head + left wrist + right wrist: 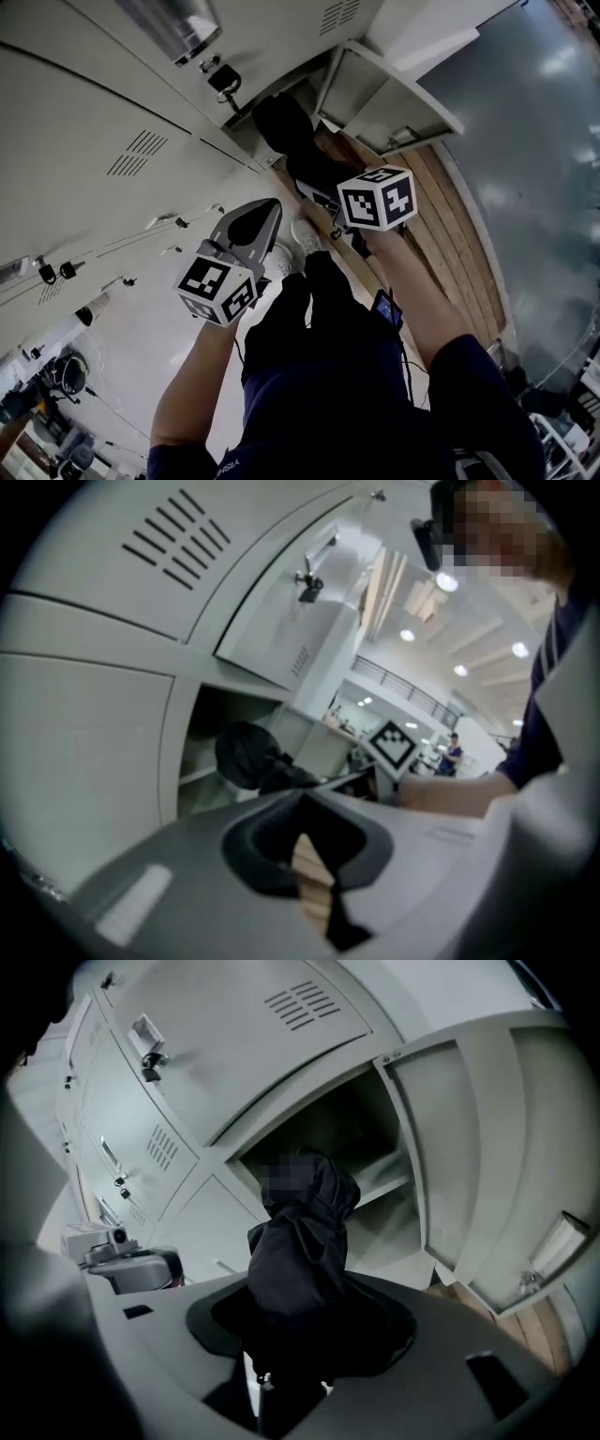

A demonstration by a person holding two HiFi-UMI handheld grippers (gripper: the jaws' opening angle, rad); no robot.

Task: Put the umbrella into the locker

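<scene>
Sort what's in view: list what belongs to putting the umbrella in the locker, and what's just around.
For the job:
- black umbrella, clamped in the right gripper
- open locker with its swung-out door

Just around:
- left gripper, jaws together, holding nothing
- closed locker doors
- hanging lock
- wooden floor strip

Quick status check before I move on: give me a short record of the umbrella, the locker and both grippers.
locker: door open, shelf inside
umbrella: black, folded, tip at the locker's mouth
right gripper: shut on the umbrella
left gripper: shut, holding nothing
task: umbrella not yet let go
</scene>
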